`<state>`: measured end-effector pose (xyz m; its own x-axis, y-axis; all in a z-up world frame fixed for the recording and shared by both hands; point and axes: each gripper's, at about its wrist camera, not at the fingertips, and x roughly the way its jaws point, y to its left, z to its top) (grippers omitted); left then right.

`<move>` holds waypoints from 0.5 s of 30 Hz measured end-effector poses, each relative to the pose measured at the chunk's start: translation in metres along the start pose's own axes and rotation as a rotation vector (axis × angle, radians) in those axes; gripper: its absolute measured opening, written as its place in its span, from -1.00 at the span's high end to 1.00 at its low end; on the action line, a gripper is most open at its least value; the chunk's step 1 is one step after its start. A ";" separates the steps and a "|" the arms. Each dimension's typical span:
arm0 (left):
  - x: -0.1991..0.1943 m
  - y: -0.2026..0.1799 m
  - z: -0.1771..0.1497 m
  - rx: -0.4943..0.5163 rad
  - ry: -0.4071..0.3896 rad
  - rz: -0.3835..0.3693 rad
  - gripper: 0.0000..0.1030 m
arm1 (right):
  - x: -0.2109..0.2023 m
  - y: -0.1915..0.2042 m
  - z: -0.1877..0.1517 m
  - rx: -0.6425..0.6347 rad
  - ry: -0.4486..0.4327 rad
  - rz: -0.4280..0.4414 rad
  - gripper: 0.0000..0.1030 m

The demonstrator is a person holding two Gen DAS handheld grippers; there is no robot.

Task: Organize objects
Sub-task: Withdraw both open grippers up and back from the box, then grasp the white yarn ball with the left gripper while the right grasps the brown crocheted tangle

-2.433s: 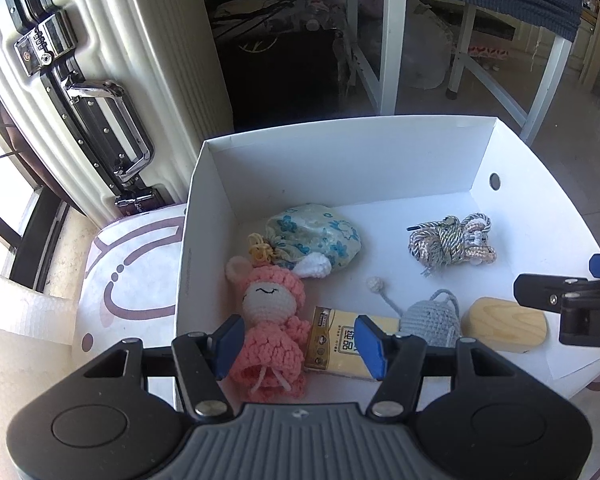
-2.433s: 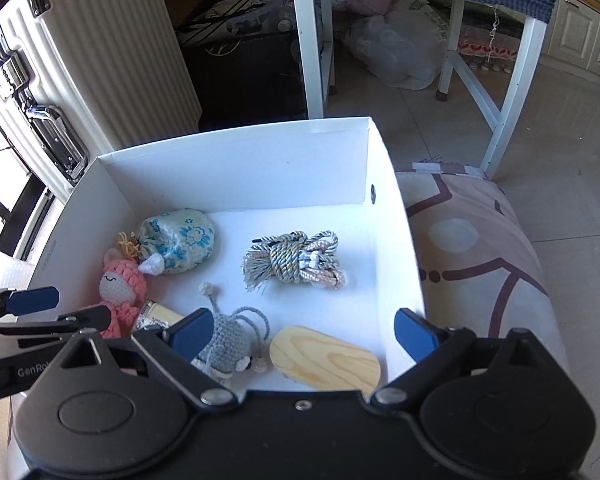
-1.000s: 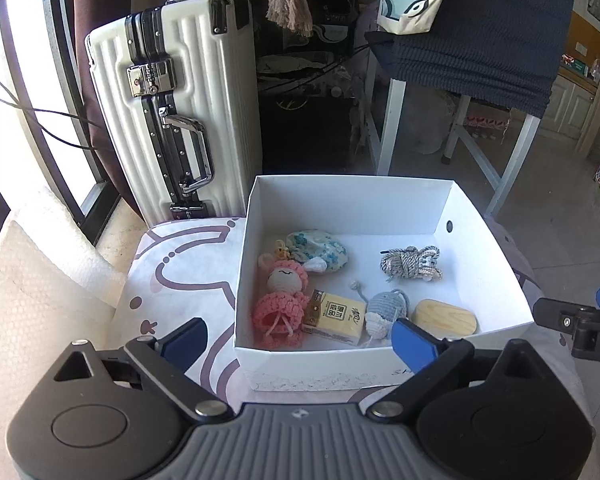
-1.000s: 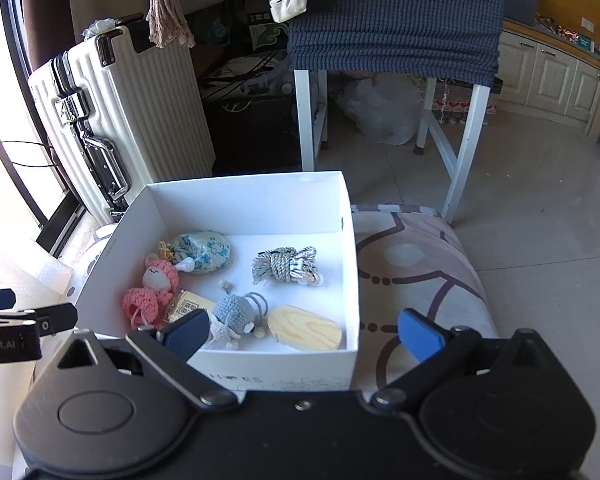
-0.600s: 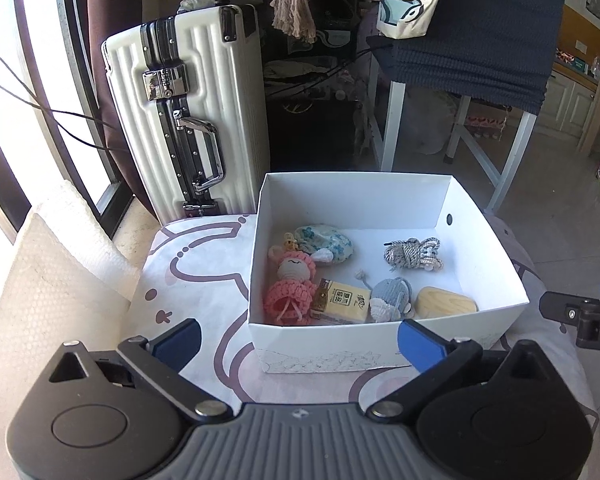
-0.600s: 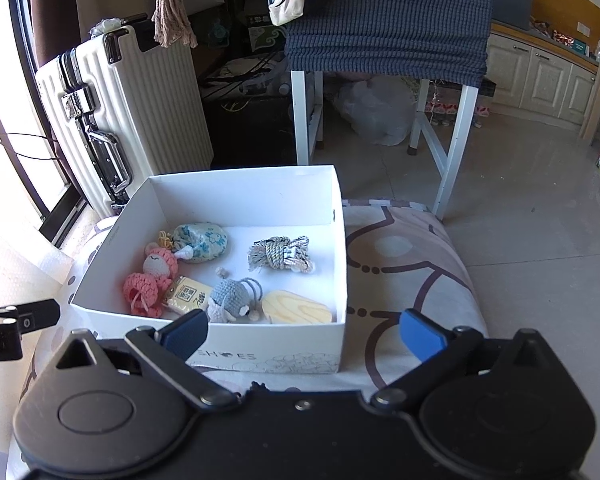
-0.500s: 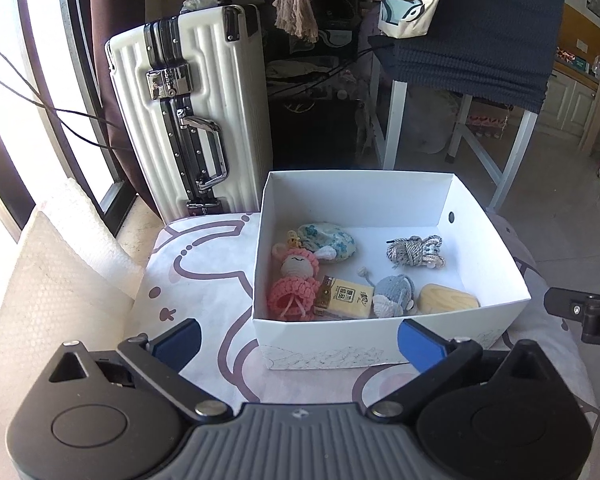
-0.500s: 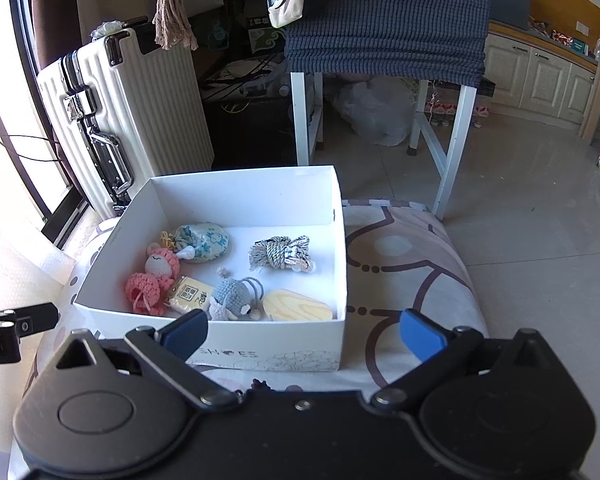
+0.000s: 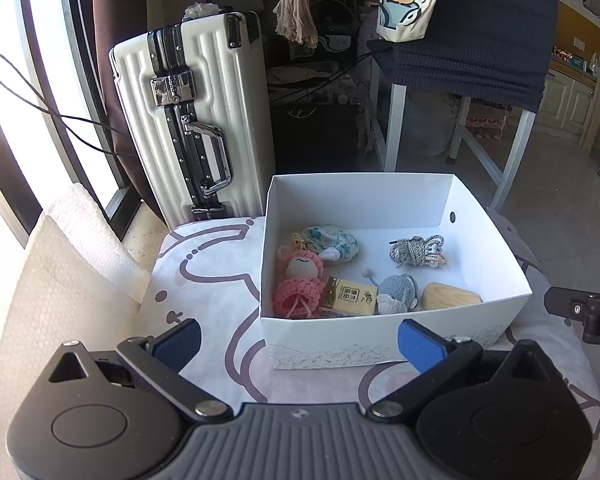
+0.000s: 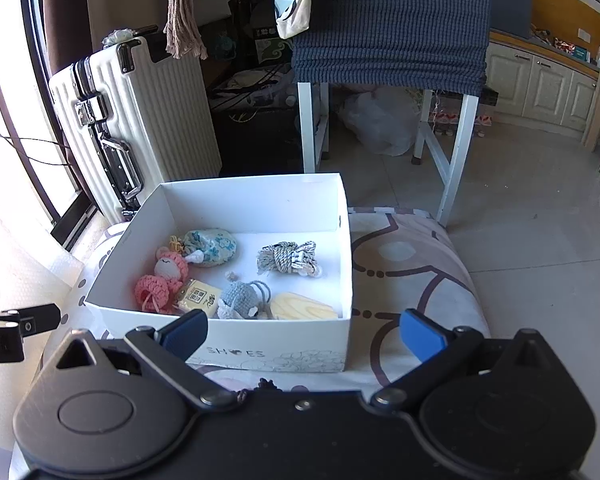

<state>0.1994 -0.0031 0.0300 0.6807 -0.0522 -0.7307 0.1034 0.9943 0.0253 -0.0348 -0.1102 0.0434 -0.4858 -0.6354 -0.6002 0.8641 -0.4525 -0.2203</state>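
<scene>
A white box (image 9: 388, 342) sits on a cushion (image 9: 208, 280) printed with purple line patterns. Both cameras look down into it from the near side.

Six small things lie on the box floor. At the back left is a blue floral pouch (image 9: 332, 240), and just in front of it, touching, a pink crochet doll (image 9: 300, 284). Beside the doll, along the near wall, comes a yellow packet (image 9: 350, 301), then a grey crochet mouse (image 9: 396, 292), then a pale wooden block (image 9: 450, 298) towards the right wall. A bundle of grey and white cord (image 9: 418, 250) lies on its own at the back right.

The left hand-held gripper (image 9: 300, 346) is held short of the box's near wall, its blue pads (image 9: 178, 342) spread wide with nothing between them. The right hand-held gripper (image 10: 304, 334) is likewise in front of the box, jaws wide apart and empty. Each gripper's tip shows at the edge of the other's view.

Behind the box stands a white ribbed suitcase (image 9: 192, 128) with black trim. To its right is a white-legged table (image 10: 448, 168) draped in dark blue cloth (image 10: 392, 20). White bubble wrap (image 9: 64, 272) lies left of the cushion.
</scene>
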 end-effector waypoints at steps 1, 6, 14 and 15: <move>0.001 0.000 -0.001 0.002 0.001 0.004 -1.00 | 0.001 0.000 -0.001 0.001 0.004 0.000 -1.00; 0.009 0.003 -0.006 0.013 0.018 0.021 -1.00 | 0.010 -0.002 -0.005 0.009 0.021 0.007 -1.00; 0.025 0.009 -0.022 0.043 0.073 0.031 -1.00 | 0.027 -0.006 -0.016 0.051 0.072 0.045 -1.00; 0.028 0.010 -0.025 0.048 0.084 0.030 -1.00 | 0.031 -0.006 -0.018 0.053 0.085 0.049 -1.00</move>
<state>0.2014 0.0079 -0.0070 0.6213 -0.0128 -0.7835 0.1198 0.9897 0.0788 -0.0528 -0.1156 0.0123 -0.4280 -0.6032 -0.6730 0.8773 -0.4561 -0.1491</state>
